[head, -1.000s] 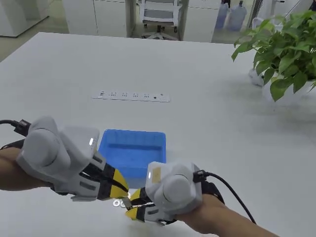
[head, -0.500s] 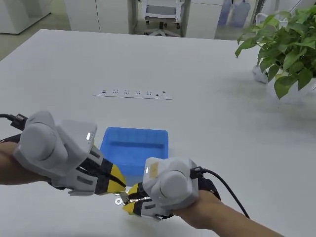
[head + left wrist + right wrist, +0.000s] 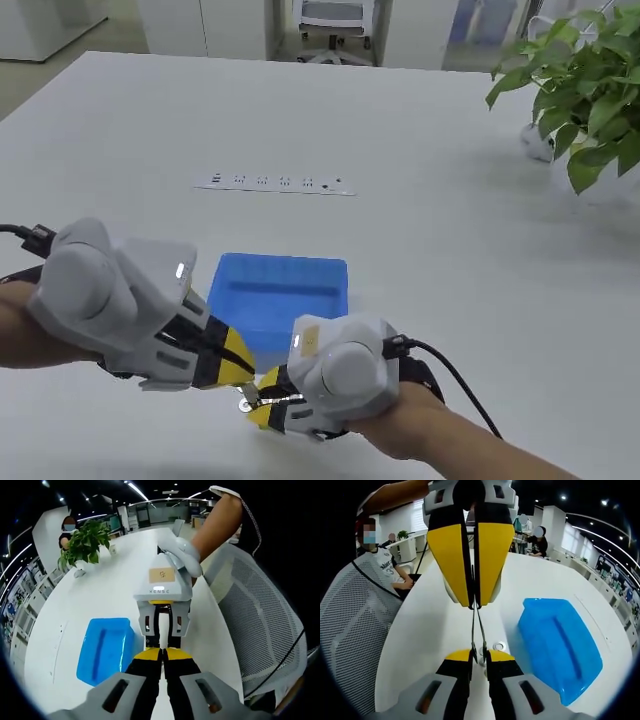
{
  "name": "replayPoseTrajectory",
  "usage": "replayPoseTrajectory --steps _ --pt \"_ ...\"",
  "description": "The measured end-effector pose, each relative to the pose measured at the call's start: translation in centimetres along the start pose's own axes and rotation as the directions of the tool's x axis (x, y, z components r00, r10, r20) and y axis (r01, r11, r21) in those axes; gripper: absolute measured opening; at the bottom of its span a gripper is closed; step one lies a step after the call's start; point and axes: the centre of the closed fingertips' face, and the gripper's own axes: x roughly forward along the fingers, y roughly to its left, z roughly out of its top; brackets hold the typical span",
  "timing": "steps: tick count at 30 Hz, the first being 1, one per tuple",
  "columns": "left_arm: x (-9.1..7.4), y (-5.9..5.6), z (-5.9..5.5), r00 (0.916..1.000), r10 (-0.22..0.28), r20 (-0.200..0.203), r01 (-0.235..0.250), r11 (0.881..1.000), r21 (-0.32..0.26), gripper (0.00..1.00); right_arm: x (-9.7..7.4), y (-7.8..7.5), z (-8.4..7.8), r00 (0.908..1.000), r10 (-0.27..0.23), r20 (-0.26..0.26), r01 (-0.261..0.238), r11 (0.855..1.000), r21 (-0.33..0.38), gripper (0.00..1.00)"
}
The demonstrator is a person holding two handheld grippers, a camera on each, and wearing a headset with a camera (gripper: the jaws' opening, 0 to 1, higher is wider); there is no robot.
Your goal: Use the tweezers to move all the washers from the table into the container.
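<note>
Done: blue container (image 3: 282, 296) looks empty.
Left: washers (image 3: 498, 645) on desk (image 3: 450, 250).
Tongs: L tongs (image 3: 162, 653), R tongs (image 3: 479, 656) both pinched on tweezers (image 3: 477, 627).

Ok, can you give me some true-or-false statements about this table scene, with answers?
The left claw and right claw point at each other, tips close. True.
A washer lies on the table beside the claws. True.
The blue container holds a pile of washers. False: no washer shows inside.
The plant touches the container. False: it stands apart, toward the table's far right.
The tweezers lie inside the container. False: they run between the claws.
</note>
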Motion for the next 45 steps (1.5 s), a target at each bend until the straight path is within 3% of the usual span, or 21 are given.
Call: replayPoseTrajectory --steps 17,23,26,45 --pt "0.3 0.9 -0.2 1.0 0.005 0.004 -0.005 1.0 -0.027 0.05 0.1 -0.1 -0.3 1.0 0.006 -0.007 -0.006 1.0 -0.007 0.15" --pt "0.4 1.0 -0.1 0.9999 0.006 0.01 -0.006 0.999 -0.033 0.05 -0.1 -0.3 -0.1 1.0 -0.004 0.001 0.004 1.0 0.013 0.13" --pt "0.5 1.2 -0.1 0.9999 0.007 0.012 -0.006 0.999 -0.031 0.05 -0.1 -0.4 -0.2 1.0 0.0 0.007 -0.001 0.998 0.063 0.12" --pt "0.7 1.1 0.1 1.0 0.003 0.006 -0.002 1.0 -0.02 0.05 -0.1 -0.5 -0.3 1.0 -0.002 0.009 0.001 0.996 0.086 0.1"
